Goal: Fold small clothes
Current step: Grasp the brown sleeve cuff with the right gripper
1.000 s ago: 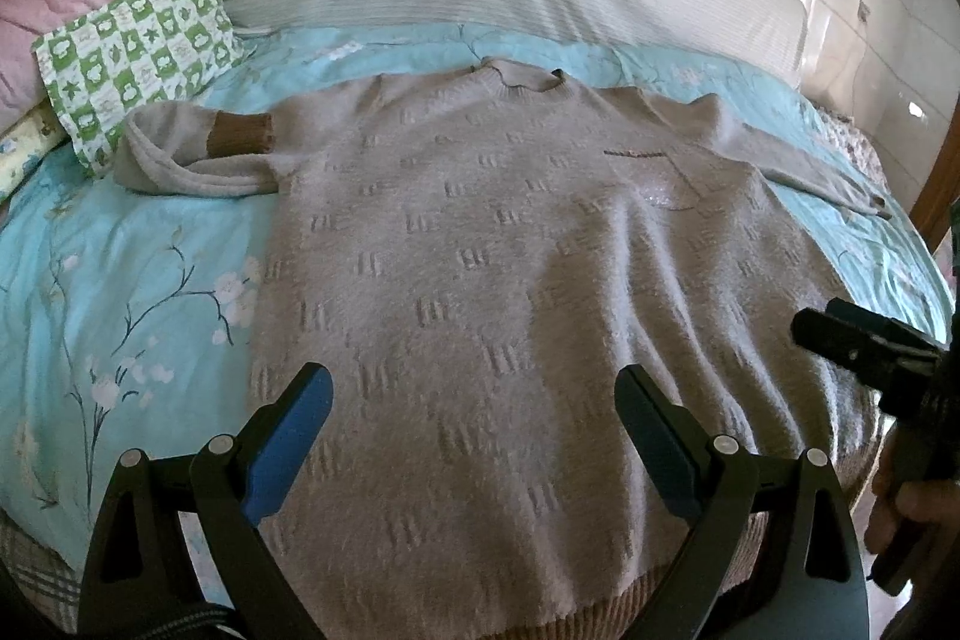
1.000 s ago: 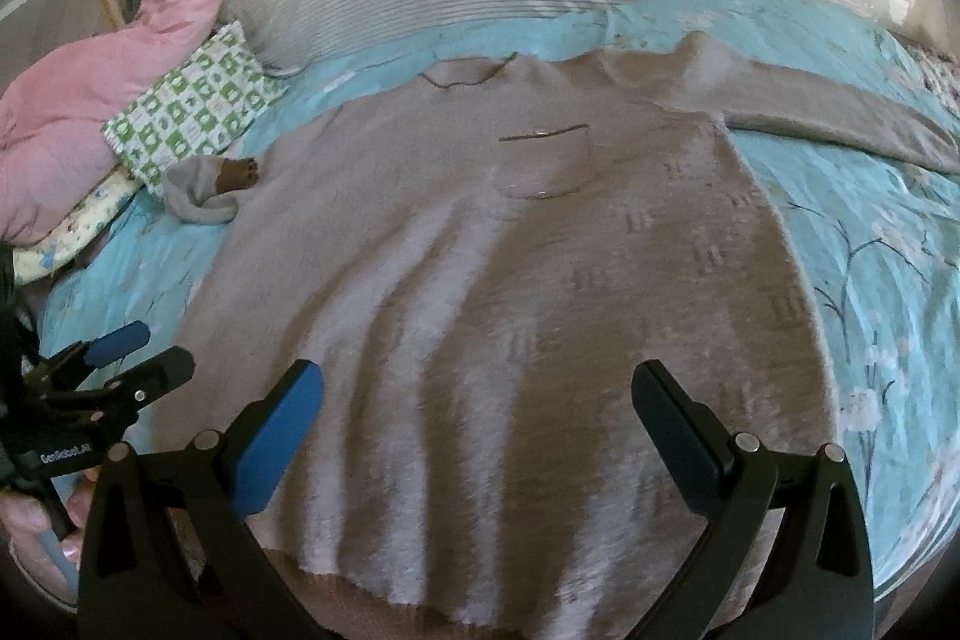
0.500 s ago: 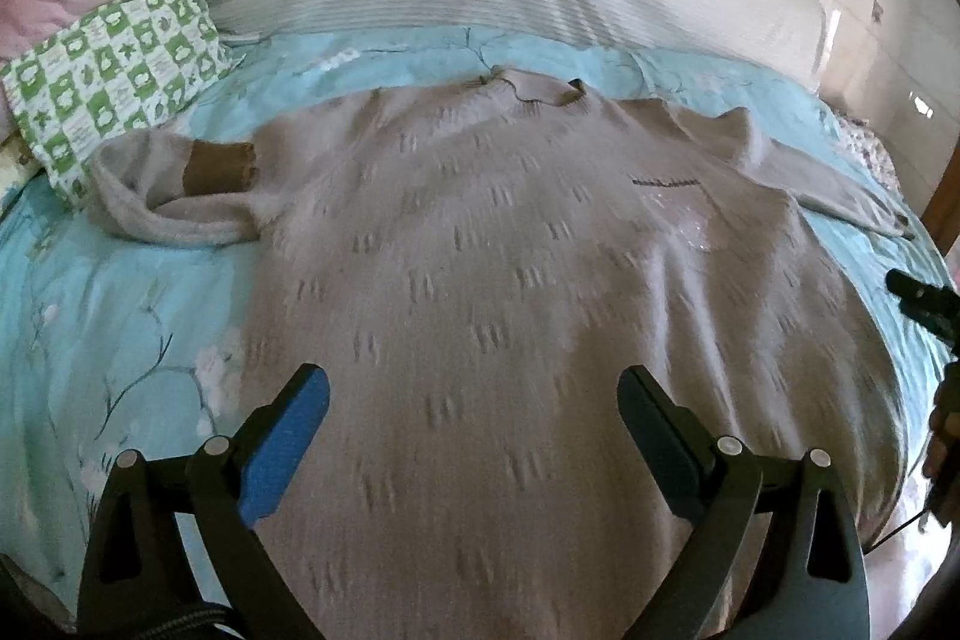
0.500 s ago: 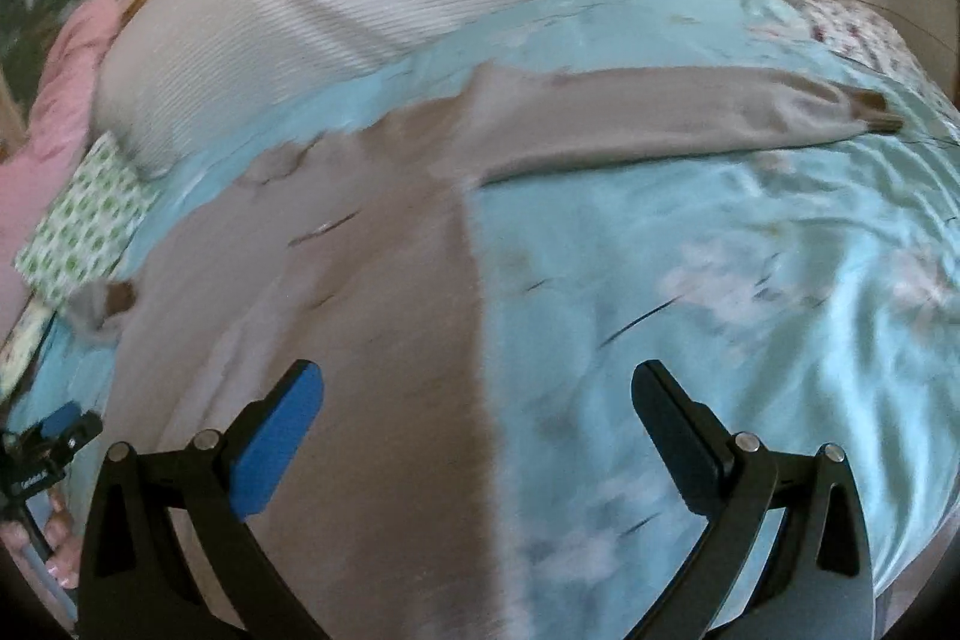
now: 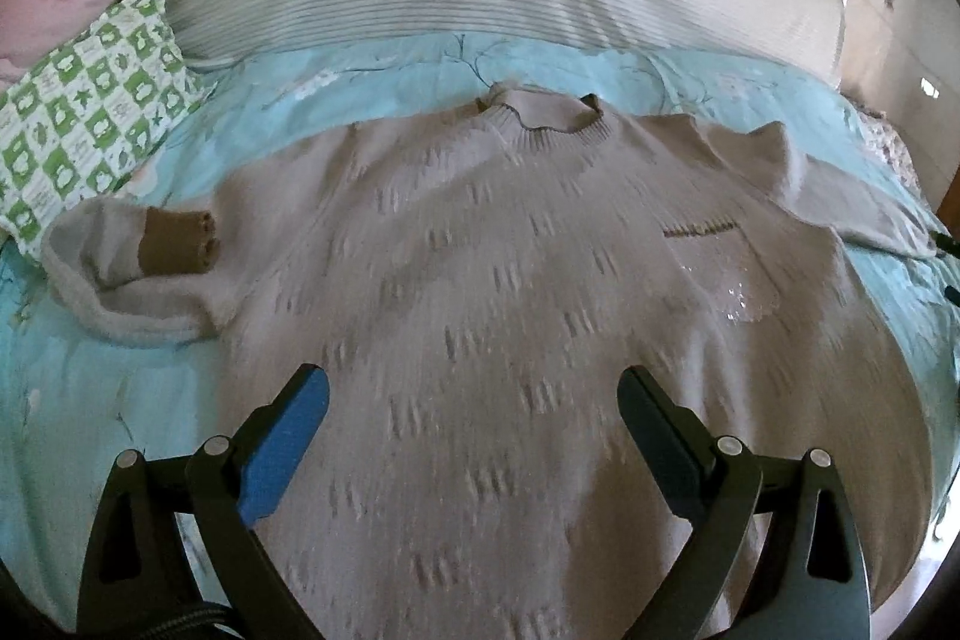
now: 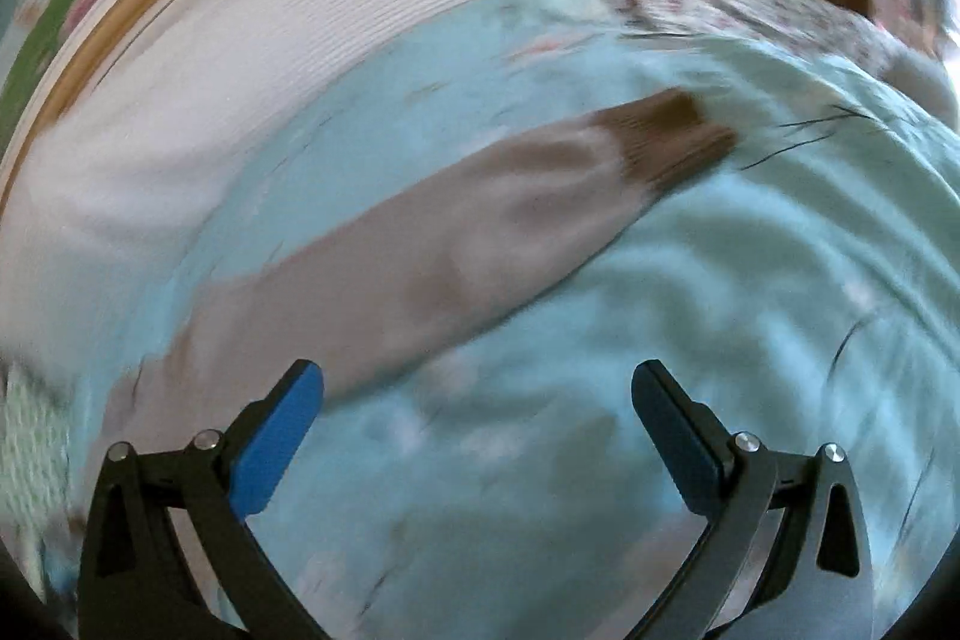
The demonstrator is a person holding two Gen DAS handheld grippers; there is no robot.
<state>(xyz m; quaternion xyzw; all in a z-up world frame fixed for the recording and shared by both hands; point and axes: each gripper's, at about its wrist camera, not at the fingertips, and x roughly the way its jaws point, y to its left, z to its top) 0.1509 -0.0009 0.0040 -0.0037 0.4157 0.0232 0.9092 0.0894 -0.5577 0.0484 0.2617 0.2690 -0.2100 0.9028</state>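
- The left hand-held gripper (image 5: 471, 403) hangs over the lower body of the sweater (image 5: 510, 280), jaws spread wide, gripping nothing.
- The right hand-held gripper (image 6: 477, 397) is also wide apart and empty, above the bed (image 6: 750, 292) just beside the sleeve (image 6: 420, 256).
- No containers show.
- The sweater is beige knit, lying flat, front up, on the turquoise bed, collar (image 5: 543, 124) toward the headboard.
- A chest pocket (image 5: 723, 268) glints with sequins.
- One sleeve (image 5: 138, 274) is folded back, its brown cuff (image 5: 174, 244) near the body; the other stretches out straight, ending in a brown cuff (image 6: 672, 142).
- A green-checked pillow (image 5: 90, 118) lies beside the folded sleeve.
- The right view is blurred.
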